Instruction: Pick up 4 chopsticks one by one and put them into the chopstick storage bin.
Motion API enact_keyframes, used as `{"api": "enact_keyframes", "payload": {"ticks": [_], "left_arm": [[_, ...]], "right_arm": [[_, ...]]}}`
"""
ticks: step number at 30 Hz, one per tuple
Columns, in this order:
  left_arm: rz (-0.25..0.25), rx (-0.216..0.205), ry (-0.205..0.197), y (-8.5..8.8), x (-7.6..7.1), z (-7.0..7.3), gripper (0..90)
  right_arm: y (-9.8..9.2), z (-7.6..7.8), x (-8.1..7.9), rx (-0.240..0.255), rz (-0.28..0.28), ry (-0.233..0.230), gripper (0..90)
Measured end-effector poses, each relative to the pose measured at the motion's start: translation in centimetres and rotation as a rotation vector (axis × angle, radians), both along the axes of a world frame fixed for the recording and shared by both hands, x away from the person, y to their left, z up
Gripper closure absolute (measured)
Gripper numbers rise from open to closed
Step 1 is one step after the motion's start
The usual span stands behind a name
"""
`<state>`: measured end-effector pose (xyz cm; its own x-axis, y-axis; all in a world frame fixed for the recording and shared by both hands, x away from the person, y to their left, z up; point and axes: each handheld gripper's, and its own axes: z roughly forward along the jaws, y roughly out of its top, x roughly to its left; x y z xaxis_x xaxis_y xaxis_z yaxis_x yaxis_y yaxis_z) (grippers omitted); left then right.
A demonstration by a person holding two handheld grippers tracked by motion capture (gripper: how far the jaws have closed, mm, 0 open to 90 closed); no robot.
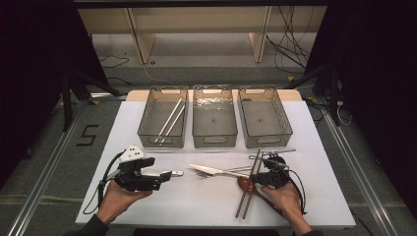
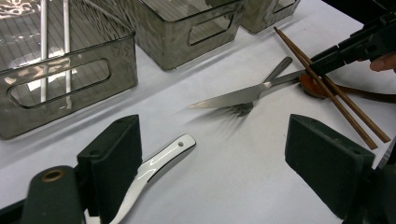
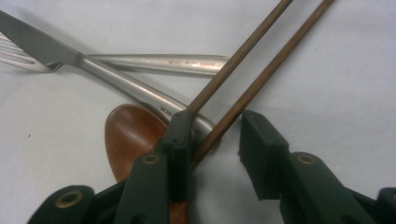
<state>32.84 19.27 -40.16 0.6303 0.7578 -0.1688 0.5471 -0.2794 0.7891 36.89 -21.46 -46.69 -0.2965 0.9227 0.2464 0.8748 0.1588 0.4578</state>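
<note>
Wooden chopsticks (image 3: 252, 51), thin, light and apt to roll, are lying crossed over the knife (image 3: 116, 79) near right on the worktop (image 1: 196, 206); I'm bracketing them mid-shaft (one stick inside) with my right gripper (image 3: 215, 135), not yet pinching.

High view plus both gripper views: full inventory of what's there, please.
bins: three, smoky clear plastic, row at the table's far side
metal chopsticks: two, silver, in the left bin
knife: one, silver, mid-table
fork: one, silver, under the knife
wooden spoon: one, reddish brown, beneath the knife handle
wooden chopsticks: two, brown, across the spoon
flat utensil: one, silver, by the left tongs
table: one, white
left tongs: black, open
right tongs: black, one chopstick between the jaws, not yet pinched
</note>
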Motion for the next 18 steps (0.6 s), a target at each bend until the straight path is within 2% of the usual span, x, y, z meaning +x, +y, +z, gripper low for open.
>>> {"api": "enact_keyframes", "payload": {"ticks": [18], "left_arm": [[-0.004,0.006,0.001,-0.02,0.04,-0.06,18.2]], "right_arm": [[-0.81,0.23,0.15,0.050,-0.052,0.017,78.4]]}}
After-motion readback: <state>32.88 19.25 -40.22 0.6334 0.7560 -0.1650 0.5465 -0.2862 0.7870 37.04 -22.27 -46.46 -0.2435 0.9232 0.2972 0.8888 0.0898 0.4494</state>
